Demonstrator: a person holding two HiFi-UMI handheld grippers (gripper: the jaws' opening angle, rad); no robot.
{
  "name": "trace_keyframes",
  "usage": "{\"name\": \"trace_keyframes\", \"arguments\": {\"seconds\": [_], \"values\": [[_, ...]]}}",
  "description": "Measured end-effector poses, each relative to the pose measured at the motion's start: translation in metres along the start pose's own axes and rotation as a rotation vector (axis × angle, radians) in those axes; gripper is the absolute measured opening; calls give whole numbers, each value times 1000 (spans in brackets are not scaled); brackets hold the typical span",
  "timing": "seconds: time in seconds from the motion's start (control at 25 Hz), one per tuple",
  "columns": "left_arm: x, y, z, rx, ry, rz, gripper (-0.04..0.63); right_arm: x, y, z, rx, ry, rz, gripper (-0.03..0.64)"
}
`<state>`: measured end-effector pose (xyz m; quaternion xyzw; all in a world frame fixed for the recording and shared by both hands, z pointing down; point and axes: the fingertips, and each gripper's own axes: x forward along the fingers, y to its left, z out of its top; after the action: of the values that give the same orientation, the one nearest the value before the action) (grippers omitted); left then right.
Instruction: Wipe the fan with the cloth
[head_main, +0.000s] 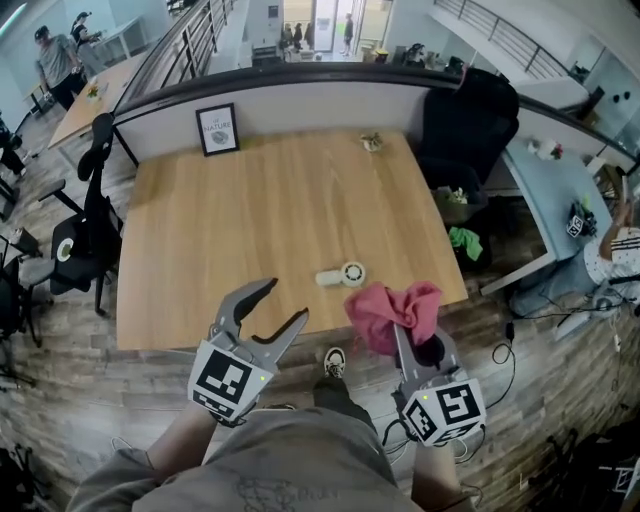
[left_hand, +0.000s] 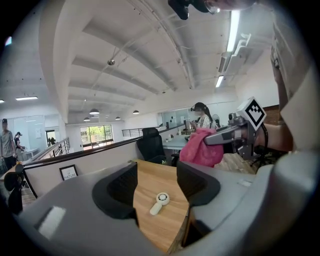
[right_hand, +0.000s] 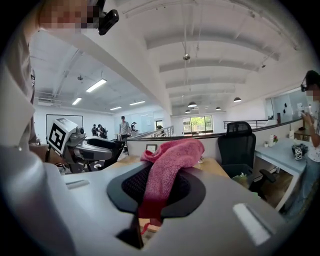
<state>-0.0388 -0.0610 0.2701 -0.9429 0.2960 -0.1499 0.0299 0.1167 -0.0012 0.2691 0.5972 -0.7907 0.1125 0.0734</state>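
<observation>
A small white hand fan (head_main: 342, 275) (left_hand: 158, 202) lies flat on the wooden table (head_main: 250, 220) near its front right part. My right gripper (head_main: 407, 325) (right_hand: 160, 187) is shut on a pink cloth (head_main: 392, 309) (right_hand: 169, 162) and holds it in the air over the table's front edge, just right of the fan. The cloth bunches up above the jaws. My left gripper (head_main: 284, 302) (left_hand: 156, 187) is open and empty, raised over the front edge, left of and nearer than the fan.
A framed picture (head_main: 217, 128) leans on the partition at the table's back left and a small plant (head_main: 372, 142) sits at the back right. A black office chair (head_main: 468, 120) stands right of the table and another chair (head_main: 85, 235) to its left. People stand farther off.
</observation>
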Motion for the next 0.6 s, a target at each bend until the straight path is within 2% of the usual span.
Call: {"name": "trace_keyframes", "arguments": {"seconds": [0.2, 0.32, 0.6], "values": [[64, 9, -3, 7, 59, -9, 247, 48, -47, 0, 6, 49, 59, 57], [97, 16, -5, 3, 66, -5, 247, 76, -73, 2, 4, 72, 97, 57], [142, 28, -7, 47, 85, 37, 247, 124, -112, 11, -31, 81, 187, 57]]}}
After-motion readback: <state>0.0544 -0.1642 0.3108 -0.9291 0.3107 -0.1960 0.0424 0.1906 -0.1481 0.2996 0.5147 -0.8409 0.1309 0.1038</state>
